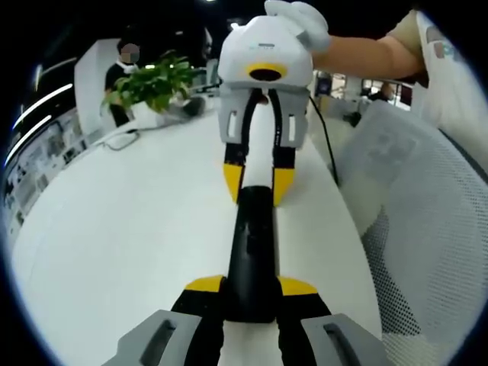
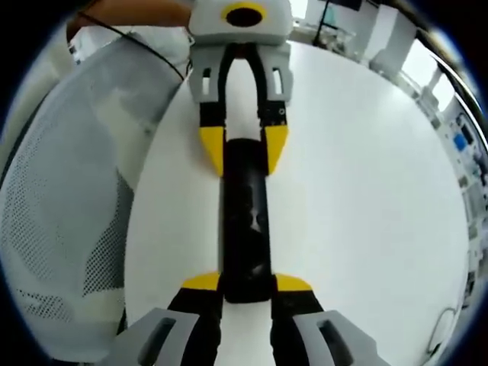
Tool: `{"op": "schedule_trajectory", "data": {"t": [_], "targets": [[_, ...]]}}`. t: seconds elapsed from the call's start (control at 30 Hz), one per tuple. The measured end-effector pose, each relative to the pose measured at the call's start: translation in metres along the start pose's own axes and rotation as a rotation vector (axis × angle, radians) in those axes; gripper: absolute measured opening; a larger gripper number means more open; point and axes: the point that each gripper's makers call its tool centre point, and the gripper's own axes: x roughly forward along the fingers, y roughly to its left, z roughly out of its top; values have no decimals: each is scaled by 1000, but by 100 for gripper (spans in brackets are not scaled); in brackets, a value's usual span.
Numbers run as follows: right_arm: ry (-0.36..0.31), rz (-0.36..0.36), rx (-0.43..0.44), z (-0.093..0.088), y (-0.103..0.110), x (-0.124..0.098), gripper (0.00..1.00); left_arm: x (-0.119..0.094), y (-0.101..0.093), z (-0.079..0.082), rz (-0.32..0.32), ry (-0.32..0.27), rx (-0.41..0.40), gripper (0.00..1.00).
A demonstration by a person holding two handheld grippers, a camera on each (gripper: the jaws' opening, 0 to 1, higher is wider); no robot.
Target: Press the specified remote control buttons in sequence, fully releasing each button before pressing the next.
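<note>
A long black remote control point(image 1: 252, 244) lies lengthwise on the white table point(image 1: 137, 229), held at both ends. My left gripper point(image 1: 252, 286) is shut on its near end, a yellow-tipped jaw against each side. Facing it, my right gripper point(image 1: 258, 183) clasps the far end, held by a person's gloved hand point(image 1: 301, 23). In the right gripper view the same remote control point(image 2: 245, 213) runs from my right gripper point(image 2: 247, 282), shut on it, up to the left gripper point(image 2: 244, 149). The buttons are too dark to make out.
A white mesh chair point(image 1: 427, 229) stands along the table's edge, also the mesh chair point(image 2: 69, 198). A potted green plant point(image 1: 152, 84) and a seated person are at the far end. A black cable point(image 1: 324, 137) trails off the right gripper. Bare white table point(image 2: 366, 191) spreads beside the remote.
</note>
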Motion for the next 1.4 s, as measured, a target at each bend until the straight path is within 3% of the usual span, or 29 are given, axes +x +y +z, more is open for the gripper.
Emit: {"op": "schedule_trajectory", "data": {"t": [1.4], "targets": [[-27,-18,4,-3,-4,-6,21,1,4,10,-1,65,43,24]]}}
